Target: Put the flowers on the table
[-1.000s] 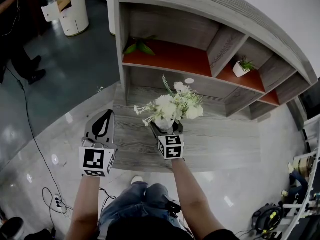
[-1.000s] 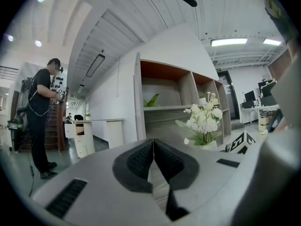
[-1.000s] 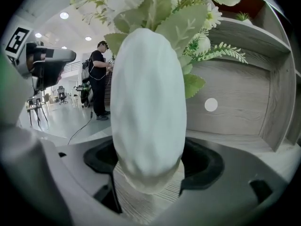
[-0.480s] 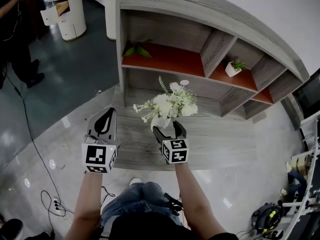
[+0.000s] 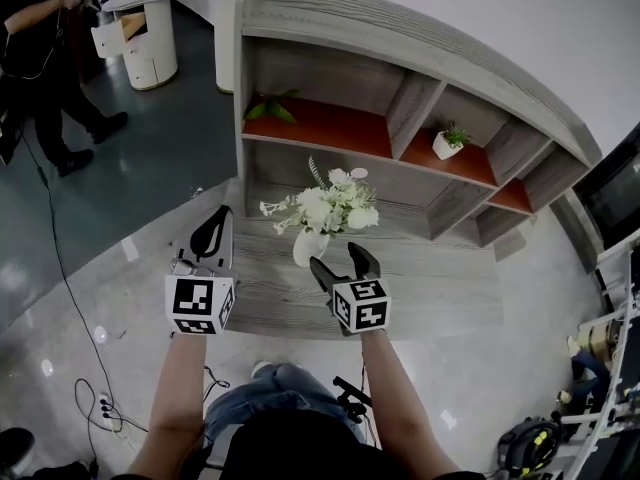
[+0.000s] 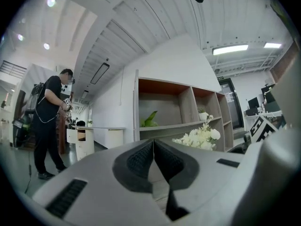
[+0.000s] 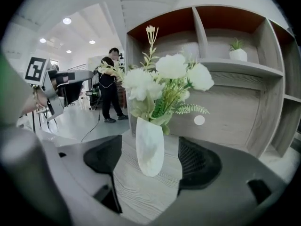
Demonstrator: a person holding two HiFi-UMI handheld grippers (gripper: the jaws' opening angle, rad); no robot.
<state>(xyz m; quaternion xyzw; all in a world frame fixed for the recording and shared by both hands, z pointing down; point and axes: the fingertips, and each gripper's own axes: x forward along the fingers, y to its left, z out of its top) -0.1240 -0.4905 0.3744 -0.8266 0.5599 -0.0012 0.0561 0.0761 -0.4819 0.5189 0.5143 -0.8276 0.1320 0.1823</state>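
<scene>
A white vase [image 5: 308, 247] of white flowers [image 5: 322, 208] stands upright on the grey wood table [image 5: 440, 288], in front of the lower shelf. My right gripper [image 5: 340, 261] is open just behind it, jaws spread wide and apart from the vase. In the right gripper view the vase [image 7: 150, 146] stands free ahead of the right gripper [image 7: 151, 160], with the flowers [image 7: 164, 81] above it. My left gripper [image 5: 213, 234] hovers shut and empty at the table's left edge. In the left gripper view the left gripper [image 6: 154, 160] shows its pads pressed together, the flowers [image 6: 200, 138] off to its right.
A grey shelf unit with red-brown shelves rises behind the table, with a small potted plant [image 5: 446, 143] and a green leafy plant [image 5: 270, 108] on it. A person [image 5: 45, 63] stands at the far left near a white counter [image 5: 150, 33]. Cables [image 5: 100, 403] lie on the floor.
My right gripper has opened, let go of the vase and drawn back toward me. The vase now stands on the table by itself. The left gripper stays shut.
</scene>
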